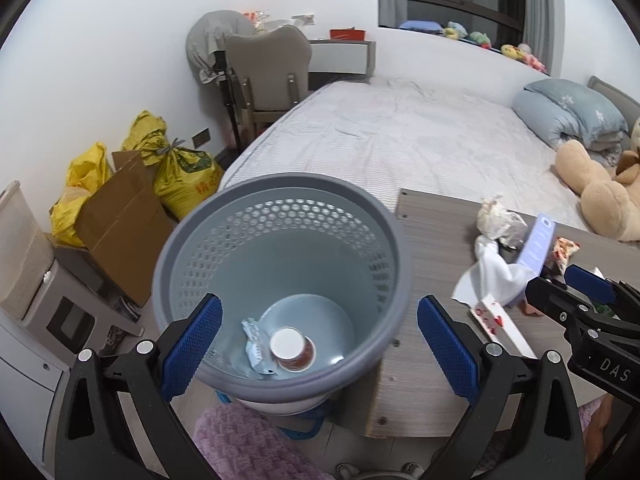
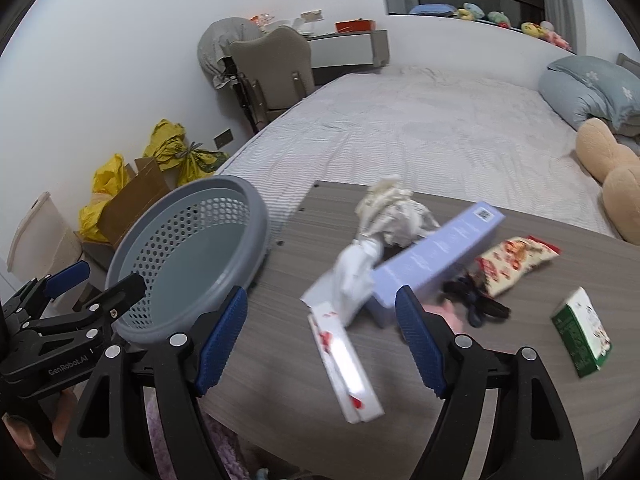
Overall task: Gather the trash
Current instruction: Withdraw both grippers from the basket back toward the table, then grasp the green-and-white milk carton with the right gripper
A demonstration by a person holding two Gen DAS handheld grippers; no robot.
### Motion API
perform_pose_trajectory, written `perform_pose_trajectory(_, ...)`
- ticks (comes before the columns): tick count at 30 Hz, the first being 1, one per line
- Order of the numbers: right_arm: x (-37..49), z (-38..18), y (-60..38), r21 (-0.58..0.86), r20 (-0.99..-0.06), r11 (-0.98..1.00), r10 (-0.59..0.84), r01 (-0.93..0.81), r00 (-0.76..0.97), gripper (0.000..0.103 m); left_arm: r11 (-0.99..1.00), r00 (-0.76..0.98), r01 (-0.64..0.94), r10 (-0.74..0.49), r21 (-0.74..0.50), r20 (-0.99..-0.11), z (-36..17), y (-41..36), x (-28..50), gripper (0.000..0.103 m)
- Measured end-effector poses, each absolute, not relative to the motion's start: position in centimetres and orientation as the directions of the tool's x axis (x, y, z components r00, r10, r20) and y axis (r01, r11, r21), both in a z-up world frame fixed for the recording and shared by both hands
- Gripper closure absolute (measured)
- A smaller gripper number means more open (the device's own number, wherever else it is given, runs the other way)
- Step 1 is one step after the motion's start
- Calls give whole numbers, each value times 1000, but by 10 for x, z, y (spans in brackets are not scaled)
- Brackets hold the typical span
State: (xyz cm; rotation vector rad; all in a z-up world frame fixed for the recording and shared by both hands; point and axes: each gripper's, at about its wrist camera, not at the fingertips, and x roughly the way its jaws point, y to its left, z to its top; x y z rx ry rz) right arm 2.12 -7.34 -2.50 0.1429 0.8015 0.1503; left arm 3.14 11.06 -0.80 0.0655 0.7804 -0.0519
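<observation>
A grey perforated waste basket [image 1: 280, 200] stands at the left end of the wood-grain table [image 2: 520, 380]; a paper cup [image 1: 292, 350] and a crumpled wrapper [image 1: 256, 344] lie in its bottom. My left gripper [image 1: 320, 344] hovers open over the basket's near rim, holding nothing. My right gripper [image 2: 320, 340] stands open above the table, over a long white box with red marks [image 2: 346, 368]. Beyond it lie a lilac box [image 2: 436, 256], white tissue [image 2: 352, 276], crumpled paper [image 2: 396, 212], a snack packet [image 2: 516, 264], a black object [image 2: 480, 304] and a green carton [image 2: 582, 332].
A bed [image 2: 420, 128] runs behind the table, with a plush bear [image 1: 592, 192] and a folded duvet [image 1: 568, 112]. Yellow bags [image 1: 184, 176] and a cardboard box [image 1: 120, 224] sit by the left wall. A chair [image 1: 268, 68] stands at the back.
</observation>
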Motion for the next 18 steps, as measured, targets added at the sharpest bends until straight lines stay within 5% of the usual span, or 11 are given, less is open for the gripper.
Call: perform_pose_trajectory(18, -43, -46, -210, 141, -734, 980, 5, 144, 679, 29, 983, 669, 181, -100, 31, -736, -21, 31, 17, 7)
